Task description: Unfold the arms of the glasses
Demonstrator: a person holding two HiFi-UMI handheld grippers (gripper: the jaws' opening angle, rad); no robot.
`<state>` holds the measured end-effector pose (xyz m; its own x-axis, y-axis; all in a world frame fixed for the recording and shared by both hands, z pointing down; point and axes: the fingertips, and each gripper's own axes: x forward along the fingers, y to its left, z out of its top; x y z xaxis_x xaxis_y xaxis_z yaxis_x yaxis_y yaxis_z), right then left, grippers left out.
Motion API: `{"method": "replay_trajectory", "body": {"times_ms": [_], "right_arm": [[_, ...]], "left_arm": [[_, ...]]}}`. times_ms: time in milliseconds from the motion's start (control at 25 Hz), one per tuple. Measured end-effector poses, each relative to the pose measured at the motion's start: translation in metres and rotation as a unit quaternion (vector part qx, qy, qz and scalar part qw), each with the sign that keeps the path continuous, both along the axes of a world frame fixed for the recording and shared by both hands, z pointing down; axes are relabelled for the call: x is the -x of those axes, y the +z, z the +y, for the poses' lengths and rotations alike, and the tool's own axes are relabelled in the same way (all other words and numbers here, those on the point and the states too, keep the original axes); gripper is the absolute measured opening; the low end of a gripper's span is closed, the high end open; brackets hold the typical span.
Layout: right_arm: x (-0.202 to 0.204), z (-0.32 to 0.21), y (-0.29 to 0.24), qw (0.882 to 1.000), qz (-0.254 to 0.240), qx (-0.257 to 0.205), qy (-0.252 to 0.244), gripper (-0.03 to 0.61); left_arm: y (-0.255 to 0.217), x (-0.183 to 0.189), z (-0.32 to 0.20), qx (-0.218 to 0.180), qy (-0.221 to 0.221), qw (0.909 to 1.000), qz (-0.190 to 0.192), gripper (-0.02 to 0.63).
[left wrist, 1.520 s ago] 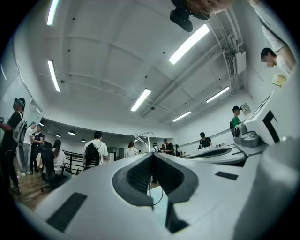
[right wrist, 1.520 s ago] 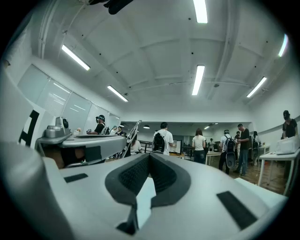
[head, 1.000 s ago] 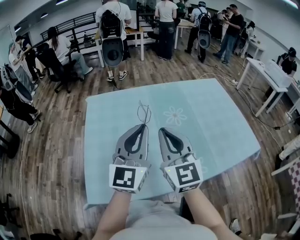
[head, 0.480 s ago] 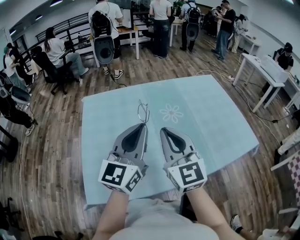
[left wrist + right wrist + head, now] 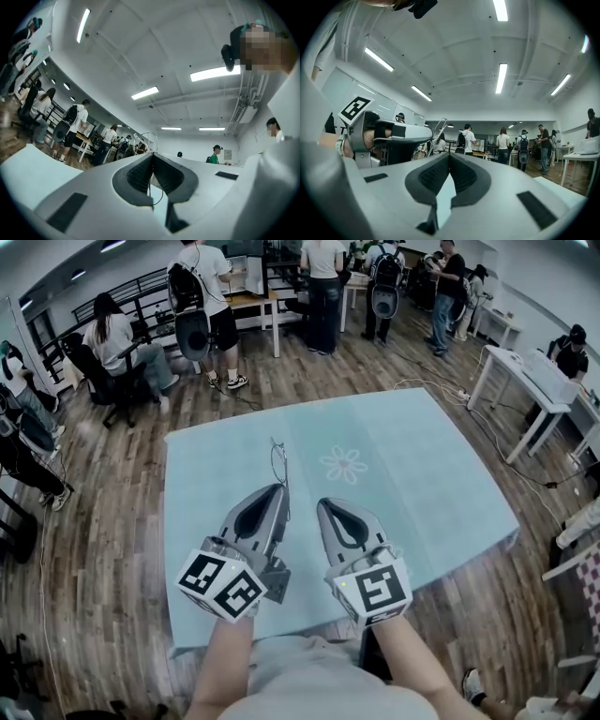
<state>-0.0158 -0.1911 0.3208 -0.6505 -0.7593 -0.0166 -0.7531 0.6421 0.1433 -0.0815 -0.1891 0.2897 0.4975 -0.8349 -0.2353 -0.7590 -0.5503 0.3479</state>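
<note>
A person's left gripper [image 5: 278, 489] holds a pair of thin wire-framed glasses [image 5: 279, 461] over a tabletop covered in a pale blue cloth [image 5: 422, 484]. The glasses stick out past the gripper's tips toward the far edge of the tabletop, left of the middle. They sit just left of a white flower print [image 5: 344, 465] on the cloth.

In the left gripper view, the gripper [image 5: 153, 154] has its jaws pressed together on a fine wire of the frame. One round lens rim of the glasses [image 5: 148, 141] rises just above and beyond the tips. The gripper is tilted to one side, with two faces of its marker cube turned up toward the head camera.

The right gripper [image 5: 325, 503] hangs just beside the left one, nearer the tabletop's near edge than the glasses and apart from them. Its own view shows the jaws [image 5: 449, 155] closed with nothing between them. In that view the glasses [image 5: 439, 127] are to the left, ahead of the neighbouring gripper's body.

Beyond the far edge of the tabletop, people [image 5: 204, 296] stand and sit among white desks on a wood floor [image 5: 103, 521].
</note>
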Motion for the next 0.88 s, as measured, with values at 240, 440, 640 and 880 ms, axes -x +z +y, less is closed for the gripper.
{"method": "replay_trajectory", "body": {"times_ms": [240,440,640,880], "right_arm": [[0.003,0.005,0.0,1.0,-0.004,-0.002,-0.01,0.008],[0.003,0.004,0.0,1.0,-0.005,0.0,-0.01,0.008],[0.006,0.006,0.004,1.0,-0.006,0.001,-0.009,0.008],[0.006,0.009,0.005,1.0,-0.009,0.001,-0.012,0.008]], "left_arm": [[-0.001,0.005,0.0,0.038,0.05,0.993,0.099,0.009],[0.001,0.009,-0.004,0.062,0.072,0.9832,0.156,0.009],[0.007,0.016,-0.004,0.088,0.1,0.9645,0.228,0.009],[0.01,0.018,-0.004,0.114,0.125,0.9374,0.304,0.009]]}}
